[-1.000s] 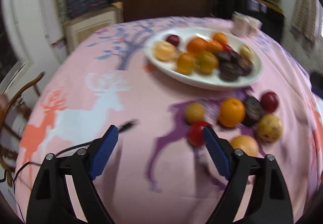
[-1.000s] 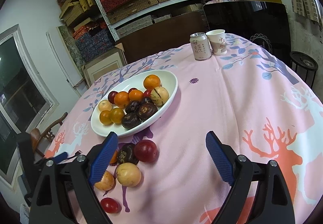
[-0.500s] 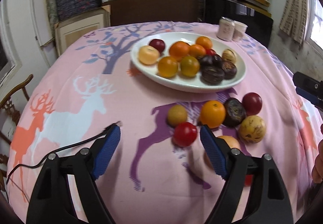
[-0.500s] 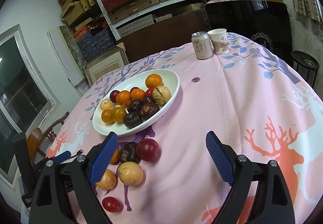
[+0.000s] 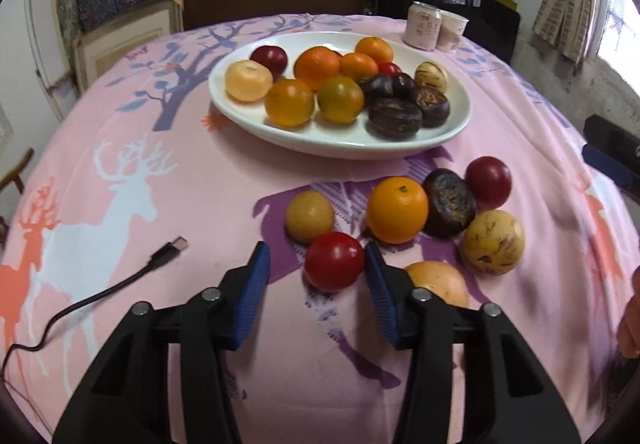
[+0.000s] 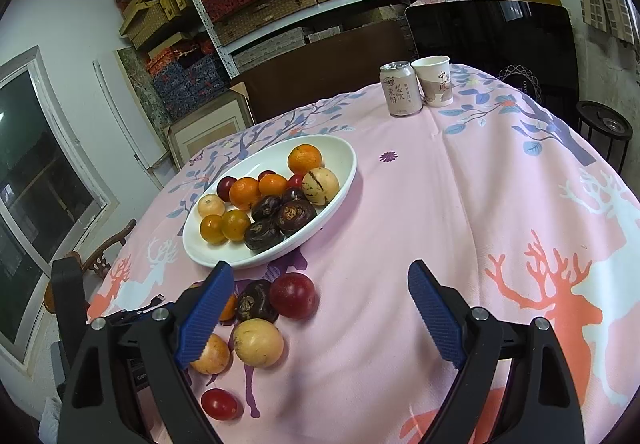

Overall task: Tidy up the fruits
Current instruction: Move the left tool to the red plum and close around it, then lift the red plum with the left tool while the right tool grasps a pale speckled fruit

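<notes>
Here, my left tool (image 5: 316,264) sits low over the pink deer-print surface (image 5: 168,204), its blue pads spread on either side of a red tomato (image 5: 334,261), the right pad just beside it, neither one clearly gripping. Just ahead lie an orange (image 5: 397,209), a yellow fruit (image 5: 309,216) and a dark passion fruit (image 5: 450,202); beyond them, the white fruit plate (image 5: 340,146). My right tool (image 6: 320,308) hangs released, nothing between its pads, the loose fruit to its left.
</notes>
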A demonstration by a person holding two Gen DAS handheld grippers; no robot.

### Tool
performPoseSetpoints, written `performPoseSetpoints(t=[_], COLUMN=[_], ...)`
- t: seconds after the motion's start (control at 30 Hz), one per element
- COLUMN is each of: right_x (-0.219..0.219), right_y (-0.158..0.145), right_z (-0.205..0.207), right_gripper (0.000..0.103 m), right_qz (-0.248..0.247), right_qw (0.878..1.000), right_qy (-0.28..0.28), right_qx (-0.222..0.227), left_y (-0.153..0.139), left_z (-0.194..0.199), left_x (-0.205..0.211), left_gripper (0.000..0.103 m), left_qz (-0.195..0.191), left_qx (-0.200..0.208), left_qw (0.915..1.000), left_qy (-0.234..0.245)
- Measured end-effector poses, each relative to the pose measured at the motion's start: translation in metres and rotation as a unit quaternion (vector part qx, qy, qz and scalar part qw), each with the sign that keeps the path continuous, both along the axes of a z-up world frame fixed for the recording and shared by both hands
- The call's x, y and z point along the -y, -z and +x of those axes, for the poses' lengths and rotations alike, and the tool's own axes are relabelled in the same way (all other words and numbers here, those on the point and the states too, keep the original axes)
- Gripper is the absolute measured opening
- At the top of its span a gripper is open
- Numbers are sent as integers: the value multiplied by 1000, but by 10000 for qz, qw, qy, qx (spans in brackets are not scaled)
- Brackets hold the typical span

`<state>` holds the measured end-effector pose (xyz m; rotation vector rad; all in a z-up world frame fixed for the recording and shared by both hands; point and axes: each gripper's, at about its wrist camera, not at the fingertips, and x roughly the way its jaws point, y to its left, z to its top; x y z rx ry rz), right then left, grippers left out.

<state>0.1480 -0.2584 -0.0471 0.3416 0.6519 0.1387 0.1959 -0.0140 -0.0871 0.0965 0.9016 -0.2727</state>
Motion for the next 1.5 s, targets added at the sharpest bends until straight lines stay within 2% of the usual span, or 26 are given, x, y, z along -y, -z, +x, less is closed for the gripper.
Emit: performPoseSetpoints(t=[0.07, 0.2, 0.3, 0.4, 0.53, 0.63, 0.77, 0.87, 0.93, 1.0, 1.07, 1.13, 1.17, 1.23, 1.3, 1.37, 1.4, 1.43, 1.5], right_x=[0, 1, -1, -7, -25, -40, -59, -63, -55, -39, -11, 4, 2, -12, -34, -48, -52, -53, -52], right_y=[0, 0, 2, 4, 12, 21, 29, 38, 37, 30, 23, 24, 26, 27, 28, 30, 32, 34, 38], right_z=[0, 0, 2, 3, 5, 6, 5, 9, 10, 9, 7, 6, 7, 7, 5, 2, 3, 4, 6], right_gripper=[90, 90, 90, 90, 90, 90, 90, 90, 89, 89, 89, 89, 89, 89, 89, 81, 78, 69, 64], right_qz=[11, 15, -37, -131, -454, -653, -1035, -1228, -1096, -1077, -674, -229, -212, -521, -1049, -1381, -1432, -1458, -1394], right_qw=[10000, 10000, 10000, 9998, 9977, 9943, 9891, 9850, 9872, 9909, 9954, 9970, 9969, 9958, 9915, 9869, 9856, 9847, 9844], right_qy=[-5, -7, -40, -116, -393, -664, -853, -857, -757, -302, 168, 188, 120, -78, -375, -539, -587, -609, -676], right_qx=[-12, -36, -80, -136, -329, -515, -610, -857, -872, -751, -652, -708, -744, -752, -669, -636, -677, -732, -833], left_y=[2, 2, 0, -7, -22, -26, -25, -26, -26, -27, -27, -28, -28, -29, -29, -29, -28, -28, -27], left_z=[3, 3, 1, -3, -11, -10, -10, -12, -12, -12, -12, -12, -12, -13, -13, -12, -12, -12, -12], left_x=[-2, -2, 1, -7, -22, -31, -29, -28, -28, -30, -31, -31, -31, -32, -32, -33, -33, -32, -31], left_gripper=[41, 29, 29, 29, 29, 29, 29, 29, 29, 29, 29, 29, 29, 29, 29, 29, 29, 29, 29], left_qz=[-176, -294, -149, -193, -164, -309, -223, -213, -228, -242, -279, -271, -263, -250, -248, -255, -252, -237, -224], left_qx=[-131, -188, -89, 57, 421, 428, 384, 427, 446, 458, 456, 465, 475, 495, 491, 473, 468, 466, 464], left_qw=[9998, 9993, 9998, 9998, 9980, 9972, 9977, 9977, 9976, 9973, 9972, 9972, 9972, 9971, 9970, 9970, 9971, 9972, 9973], left_qy=[24, 148, 103, -61, -445, -537, -519, -474, -488, -517, -526, -524, -520, -524, -542, -549, -545, -536, -519])
